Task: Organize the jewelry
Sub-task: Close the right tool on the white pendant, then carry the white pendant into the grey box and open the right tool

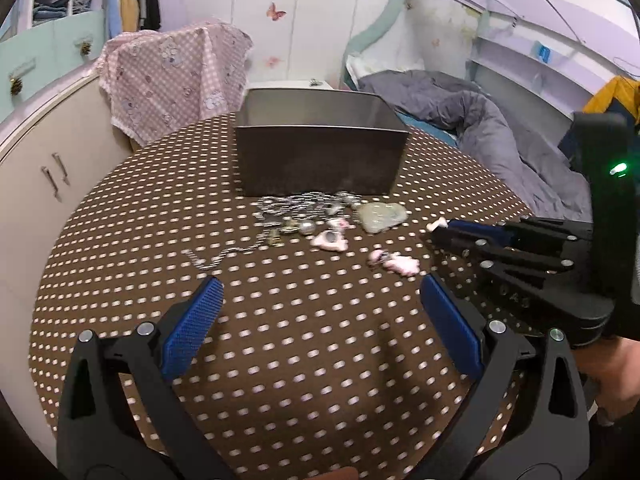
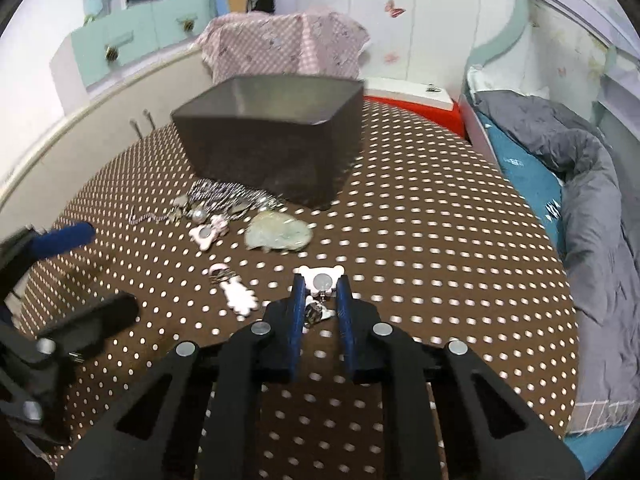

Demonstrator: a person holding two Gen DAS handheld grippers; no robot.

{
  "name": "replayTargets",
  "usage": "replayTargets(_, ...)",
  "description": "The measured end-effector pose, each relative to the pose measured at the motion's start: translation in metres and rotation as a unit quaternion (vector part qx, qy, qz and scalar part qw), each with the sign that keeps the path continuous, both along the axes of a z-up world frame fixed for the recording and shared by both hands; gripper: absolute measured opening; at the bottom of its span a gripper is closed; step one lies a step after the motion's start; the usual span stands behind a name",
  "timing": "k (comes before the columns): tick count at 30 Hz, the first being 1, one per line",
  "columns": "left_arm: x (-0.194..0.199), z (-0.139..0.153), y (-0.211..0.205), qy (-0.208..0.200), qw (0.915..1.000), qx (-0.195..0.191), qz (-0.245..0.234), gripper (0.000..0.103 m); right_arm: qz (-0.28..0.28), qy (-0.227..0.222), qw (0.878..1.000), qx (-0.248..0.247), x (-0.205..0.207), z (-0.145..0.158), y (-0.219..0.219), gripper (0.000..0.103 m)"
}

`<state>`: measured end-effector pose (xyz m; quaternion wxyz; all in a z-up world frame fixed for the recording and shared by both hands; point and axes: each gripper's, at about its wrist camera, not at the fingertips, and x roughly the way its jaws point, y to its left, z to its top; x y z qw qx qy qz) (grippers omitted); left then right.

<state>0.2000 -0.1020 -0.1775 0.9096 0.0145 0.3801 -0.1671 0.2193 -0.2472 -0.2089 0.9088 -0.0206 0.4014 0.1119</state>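
The right gripper (image 2: 321, 286) had its jaws nearly closed around a pink bear charm (image 2: 320, 280), which sat between the blue pads with a small metal pendant hanging below it; whether the pads truly pinched it could not be told. The likely failure was a weak hold: the charm was flat and small, and on the way to the dark box (image 2: 272, 148) it could slip free or swing out by its dangling piece. The left gripper (image 1: 320, 292) hovered with its jaws released, well short of the box, holding nothing.

The remaining jewelry lay just in front of the box: a tangle of silver chains (image 1: 292, 210), a pale green heart pendant (image 1: 380, 216) and other pink charms (image 1: 394, 261). Snagging those chains was another risk. The bench (image 1: 304, 344) wore a brown cloth with pale dots. Beyond the box stood a pink checked cover (image 1: 172, 76), and to its right a bed with a grey quilt (image 1: 480, 120).
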Motion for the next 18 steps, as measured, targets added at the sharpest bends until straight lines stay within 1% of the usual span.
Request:
replayTargets(4, 0.012, -0.005, -0.022, 0.016, 0.9998, 0.009, -0.008, 0.096, -0.015, -0.002, 1.0, 0.014, -0.005, 0.003, -0.019, 0.014)
replayTargets(8, 0.026, -0.016, -0.045, 0.04, 0.999, 0.017, -0.012, 0.089, -0.022, 0.0, 0.999, 0.025, -0.008, 0.002, -0.032, 0.014)
replayTargets(9, 0.028, -0.019, -0.047, 0.047, 0.9987, 0.017, -0.012, 0.082, -0.023, 0.0, 0.999, 0.026, -0.009, 0.002, -0.034, 0.014)
replayTargets(10, 0.032, -0.022, -0.051, 0.055, 0.9982, 0.02, -0.009, 0.079, -0.023, 0.001, 0.999, 0.027, -0.01, 0.002, -0.035, 0.014)
replayTargets(11, 0.031, -0.021, -0.052, 0.051, 0.9984, 0.02, -0.01, 0.074, -0.023, 0.0, 0.999, 0.029, -0.011, 0.002, -0.035, 0.014)
replayTargets(12, 0.031, -0.02, -0.052, 0.051, 0.9985, 0.019, -0.012, 0.058, -0.023, 0.0, 0.999, 0.03, -0.012, 0.002, -0.035, 0.014)
replayTargets(13, 0.032, -0.02, -0.052, 0.05, 0.9985, 0.021, -0.011, 0.053, -0.022, -0.001, 0.999, 0.032, -0.013, 0.002, -0.035, 0.014)
replayTargets(14, 0.032, -0.02, -0.05, 0.05, 0.9985, 0.017, -0.012, 0.05, -0.021, -0.001, 0.999, 0.034, -0.013, 0.003, -0.034, 0.014)
replayTargets(16, 0.033, -0.02, -0.042, 0.051, 0.9985, 0.005, -0.016, 0.033, -0.018, -0.003, 0.999, 0.034, -0.017, 0.004, -0.033, 0.014)
replayTargets(18, 0.031, -0.02, -0.033, 0.056, 0.998, -0.012, -0.027, 0.032, -0.014, -0.004, 0.999, 0.036, -0.018, 0.005, -0.031, 0.014)
